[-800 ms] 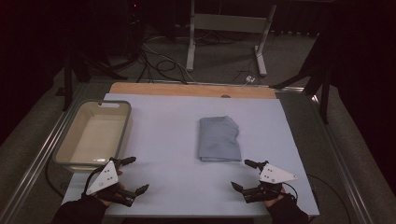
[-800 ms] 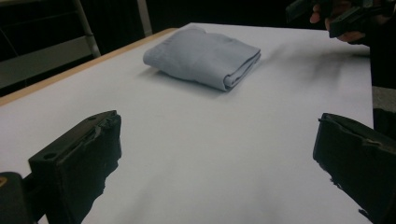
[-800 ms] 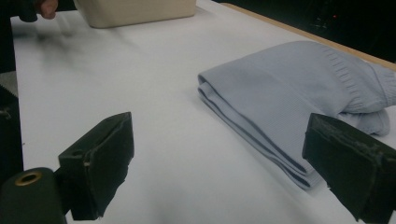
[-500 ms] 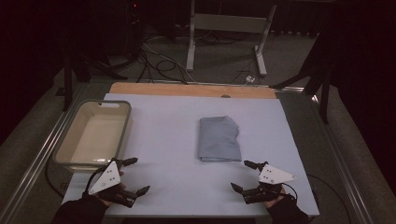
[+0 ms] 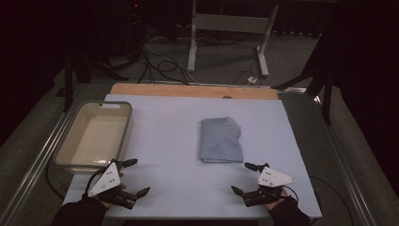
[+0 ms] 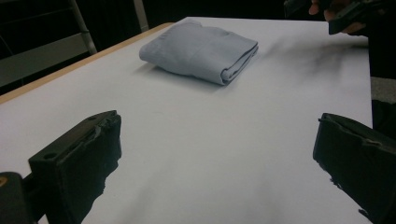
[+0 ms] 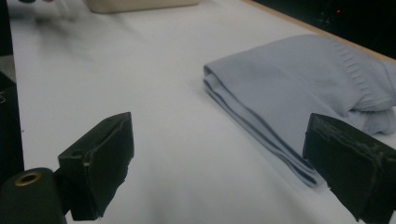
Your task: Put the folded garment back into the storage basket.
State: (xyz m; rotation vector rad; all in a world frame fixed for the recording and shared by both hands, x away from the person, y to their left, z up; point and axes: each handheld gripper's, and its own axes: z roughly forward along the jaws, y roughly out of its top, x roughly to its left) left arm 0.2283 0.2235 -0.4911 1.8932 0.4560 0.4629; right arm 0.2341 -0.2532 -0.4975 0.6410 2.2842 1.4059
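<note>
A folded light blue cloth (image 5: 221,140) lies flat on the white table mat (image 5: 169,141), right of centre. My left gripper (image 5: 137,176) rests near the front left of the mat, open with nothing between its jaws. My right gripper (image 5: 240,177) is open near the front right, just short of the cloth's near edge. In the left gripper view the cloth (image 6: 201,49) lies well beyond my left gripper (image 6: 215,154). In the right gripper view my right gripper (image 7: 219,158) points at the folded edge of the cloth (image 7: 303,88), close ahead and not touching it.
A cream plastic bin (image 5: 107,103) stands at the mat's left edge, nothing visible inside; its base shows far off (image 7: 140,4). A wooden strip (image 5: 188,90) borders the far edge. Metal rails run along both table sides. Cables and a stand sit on the floor beyond.
My left gripper has slipped very slightly toward the near edge. The right gripper and the cloth have held still.
</note>
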